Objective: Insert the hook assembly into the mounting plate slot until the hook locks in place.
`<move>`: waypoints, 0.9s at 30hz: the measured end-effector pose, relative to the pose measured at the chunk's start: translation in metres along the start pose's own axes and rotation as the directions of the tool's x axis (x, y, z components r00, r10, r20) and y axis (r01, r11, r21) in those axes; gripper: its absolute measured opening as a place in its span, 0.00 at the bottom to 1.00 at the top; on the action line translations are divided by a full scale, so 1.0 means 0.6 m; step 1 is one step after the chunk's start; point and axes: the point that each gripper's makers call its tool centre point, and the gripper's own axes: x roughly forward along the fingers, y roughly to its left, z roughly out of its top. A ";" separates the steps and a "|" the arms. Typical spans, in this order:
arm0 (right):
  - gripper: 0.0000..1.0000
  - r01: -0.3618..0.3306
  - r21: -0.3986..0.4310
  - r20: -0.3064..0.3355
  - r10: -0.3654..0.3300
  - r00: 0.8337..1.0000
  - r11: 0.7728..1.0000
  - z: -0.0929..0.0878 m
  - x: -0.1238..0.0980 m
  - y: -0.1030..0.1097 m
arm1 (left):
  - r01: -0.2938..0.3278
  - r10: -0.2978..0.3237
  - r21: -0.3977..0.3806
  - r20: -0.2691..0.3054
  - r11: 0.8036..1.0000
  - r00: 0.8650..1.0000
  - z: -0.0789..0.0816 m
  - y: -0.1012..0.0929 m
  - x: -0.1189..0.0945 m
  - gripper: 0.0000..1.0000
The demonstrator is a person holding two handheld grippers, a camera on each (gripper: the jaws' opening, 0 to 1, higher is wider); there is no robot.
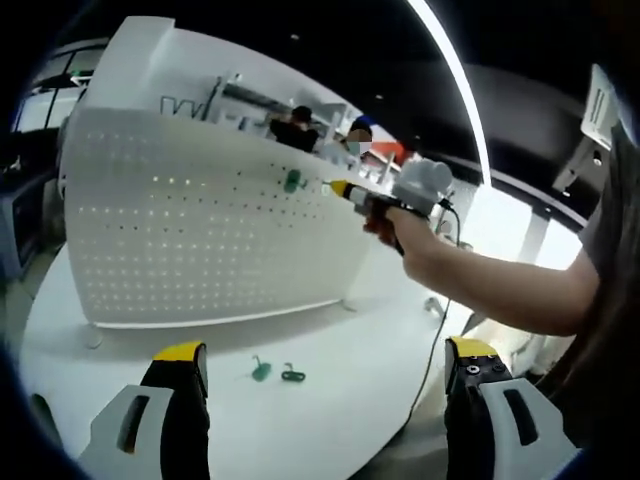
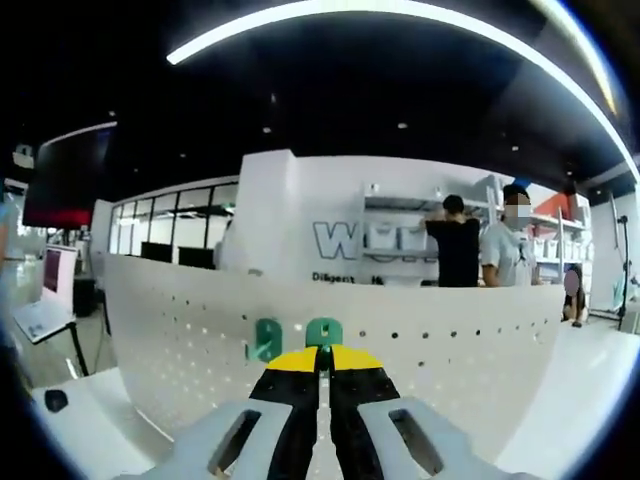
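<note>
While two hooks lie tabled, right hand-held gripper pinches another.

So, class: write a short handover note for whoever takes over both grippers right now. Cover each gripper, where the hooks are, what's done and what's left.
Left gripper: jaws open, empty, low over the white table.
Right gripper: jaws closed, tips at the pegboard, against a green hook; whether it grips the hook cannot be told.
A second green hook sits on the board just beside it.
Two spare green hooks lie on the table in front of the board.
Done: one hook apparently mounted.
Left: confirm the hook at the right jaws is locked in, then the two spares, probably.
</note>
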 end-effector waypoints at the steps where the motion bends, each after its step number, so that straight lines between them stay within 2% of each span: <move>1: 0.00 0.005 -0.011 0.005 -0.005 1.000 1.000 0.001 0.004 -0.001 | -0.002 0.002 -0.001 0.000 1.000 1.000 0.000 0.002 0.000 1.00; 14: 0.00 0.018 -0.013 0.029 -0.018 0.999 1.000 -0.003 0.037 -0.008 | -0.024 0.024 -0.008 -0.008 1.000 1.000 -0.004 0.013 0.000 1.00; 27: 0.00 0.043 -0.011 0.024 -0.043 0.999 0.999 -0.020 0.028 -0.007 | -0.040 0.040 -0.019 -0.011 0.999 0.999 -0.004 0.024 -0.002 1.00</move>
